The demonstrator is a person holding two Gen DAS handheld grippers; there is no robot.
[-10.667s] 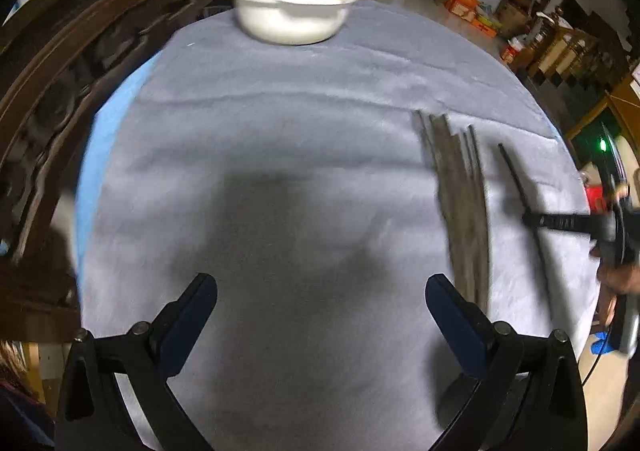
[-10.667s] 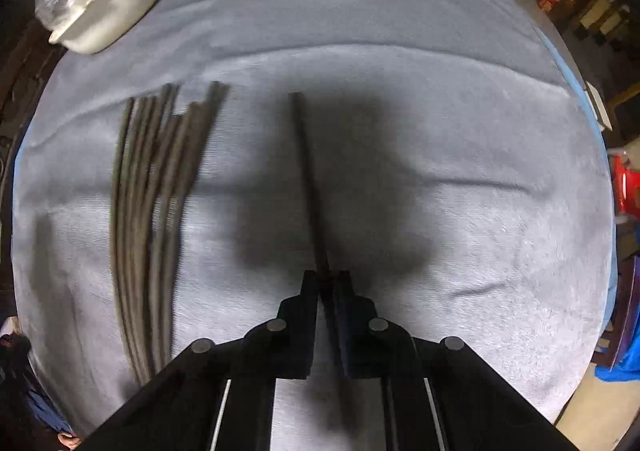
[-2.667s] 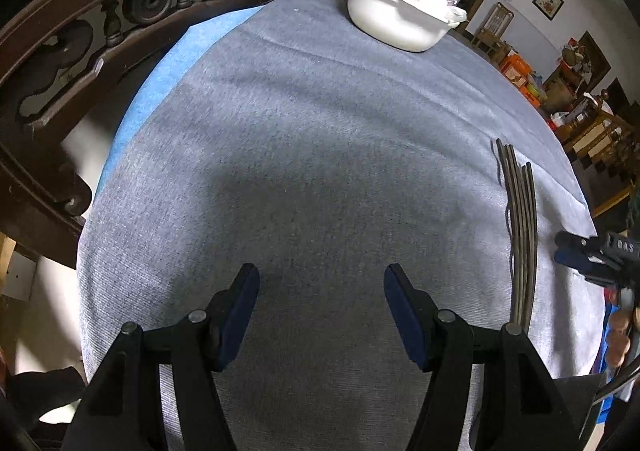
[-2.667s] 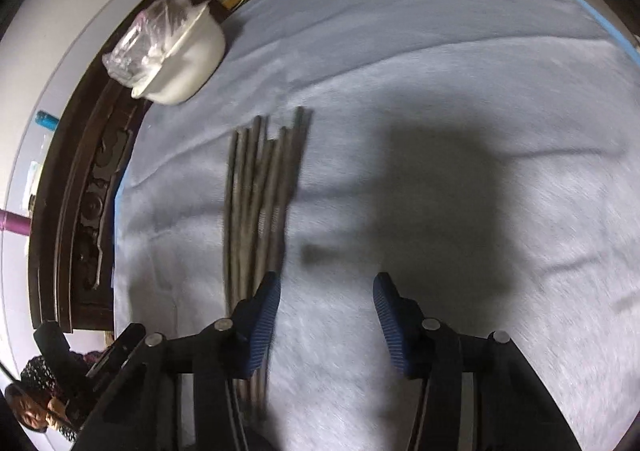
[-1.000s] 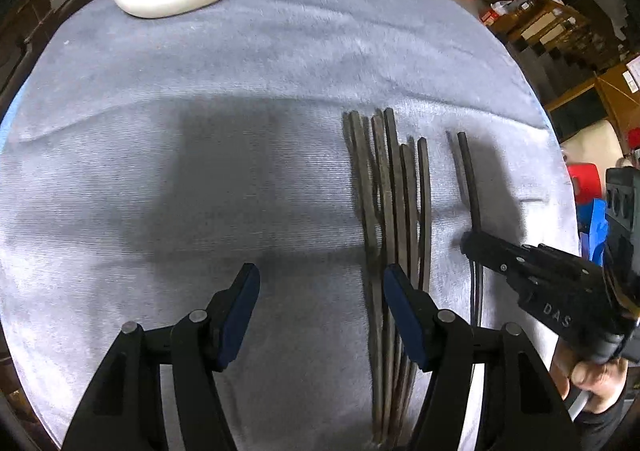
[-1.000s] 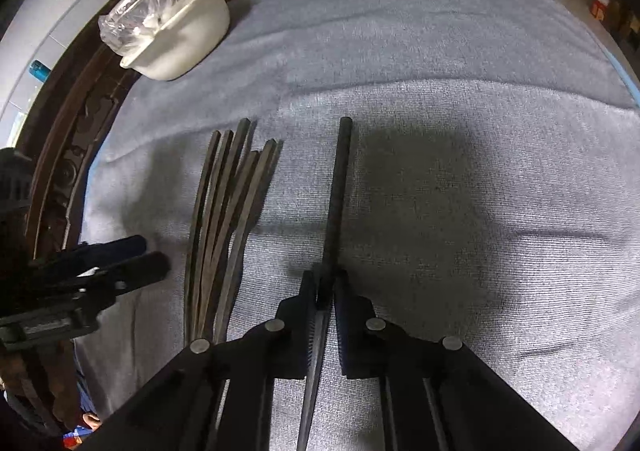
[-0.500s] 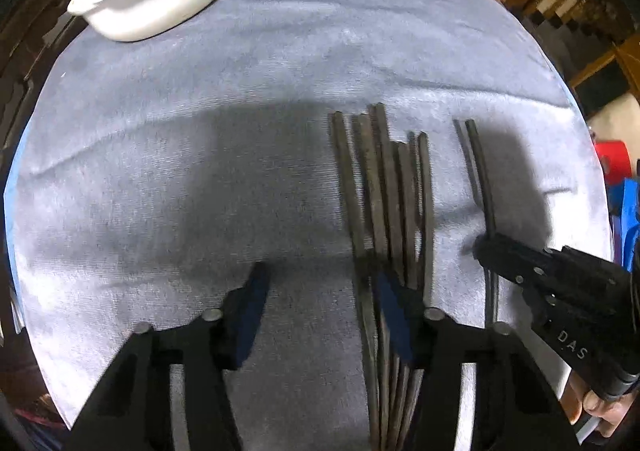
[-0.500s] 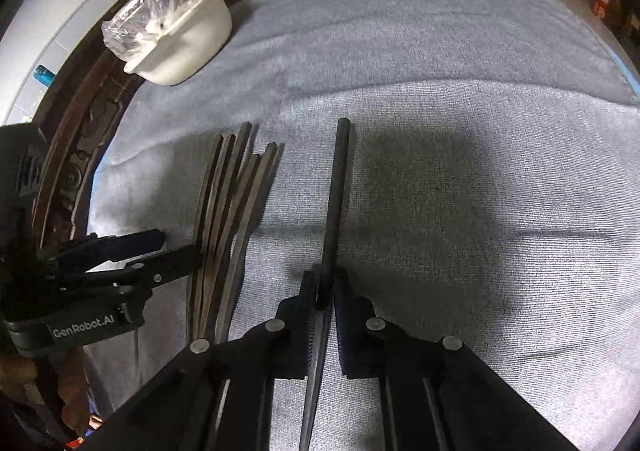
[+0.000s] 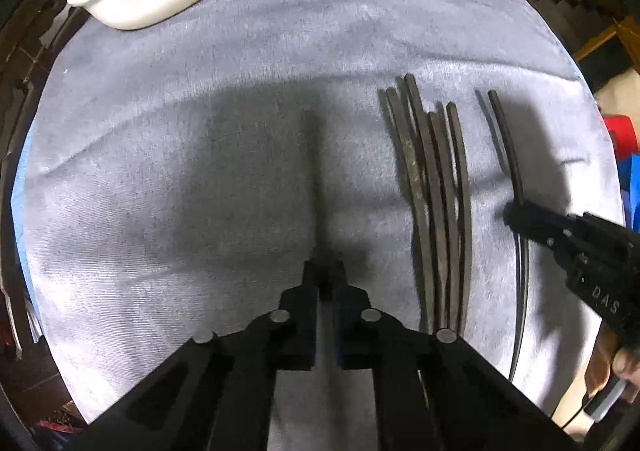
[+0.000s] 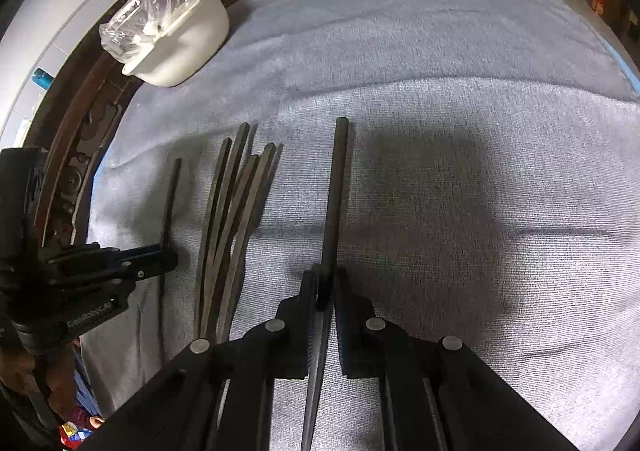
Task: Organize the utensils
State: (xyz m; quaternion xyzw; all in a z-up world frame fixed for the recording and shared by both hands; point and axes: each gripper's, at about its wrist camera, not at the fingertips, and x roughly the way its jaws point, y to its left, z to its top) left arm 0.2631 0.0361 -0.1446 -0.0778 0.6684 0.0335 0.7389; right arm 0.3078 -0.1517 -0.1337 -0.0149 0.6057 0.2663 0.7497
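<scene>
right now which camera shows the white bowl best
The right wrist view: the white bowl sits whole in frame, plastic bag on top. The left wrist view cuts off its top at the frame edge.

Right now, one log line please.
left gripper: shut on left chopstick | right gripper: shut on right chopstick | pile: between them, on cloth

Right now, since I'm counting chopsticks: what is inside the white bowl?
Only a crumpled clear plastic bag shows, filling the white bowl and rising above its rim. Whatever lies under the bag is covered, and nothing long pokes out.
</scene>
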